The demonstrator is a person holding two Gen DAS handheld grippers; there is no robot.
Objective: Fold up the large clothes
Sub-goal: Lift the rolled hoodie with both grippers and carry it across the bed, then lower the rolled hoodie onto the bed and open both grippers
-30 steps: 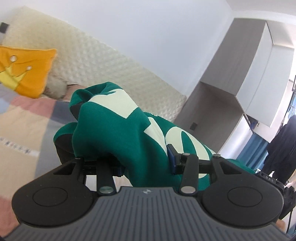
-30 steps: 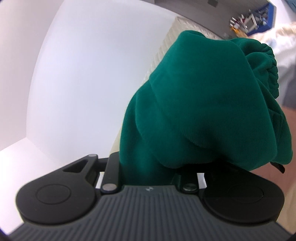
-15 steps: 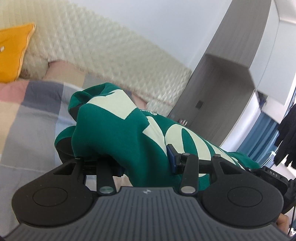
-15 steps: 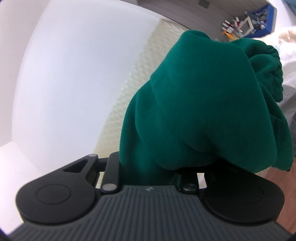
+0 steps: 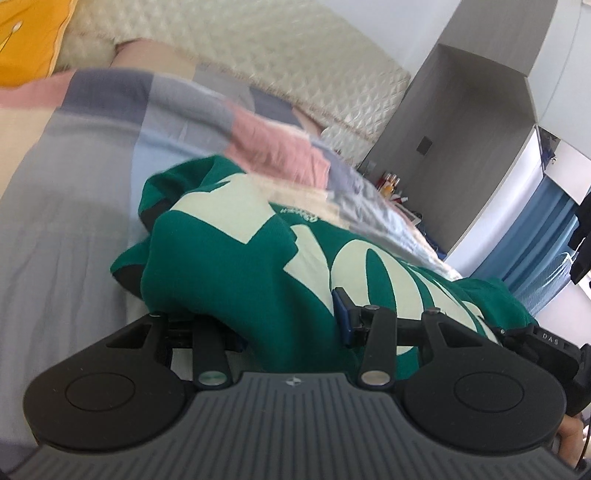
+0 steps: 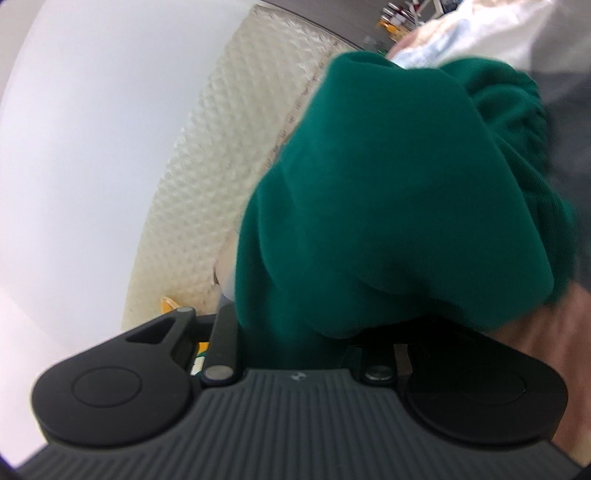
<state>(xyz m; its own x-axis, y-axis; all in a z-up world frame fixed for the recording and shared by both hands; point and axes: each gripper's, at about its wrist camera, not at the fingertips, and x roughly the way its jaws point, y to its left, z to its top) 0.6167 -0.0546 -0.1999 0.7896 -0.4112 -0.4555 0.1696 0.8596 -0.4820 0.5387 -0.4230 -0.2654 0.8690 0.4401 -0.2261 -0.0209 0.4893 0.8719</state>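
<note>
Above the patchwork bedspread of grey, pink and blue squares point(image 5: 92, 155), the left gripper point(image 5: 288, 325) and right gripper point(image 6: 295, 332) are each clamping a thick bunch of the dark green sweatshirt with pale cream lettering point(image 5: 236, 258), jaws part-closed on cloth. The bunched fabric risks landing crumpled, spoiling the fold. Small script on the sweatshirt is illegible; "DAS" is showing on the black device point(image 5: 550, 338).

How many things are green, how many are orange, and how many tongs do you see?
Green: 1, the green sweatshirt with pale lettering
Orange: 1, the orange cushion
Black tongs: 2, the left tongs and the right tongs
Total: 4
</note>
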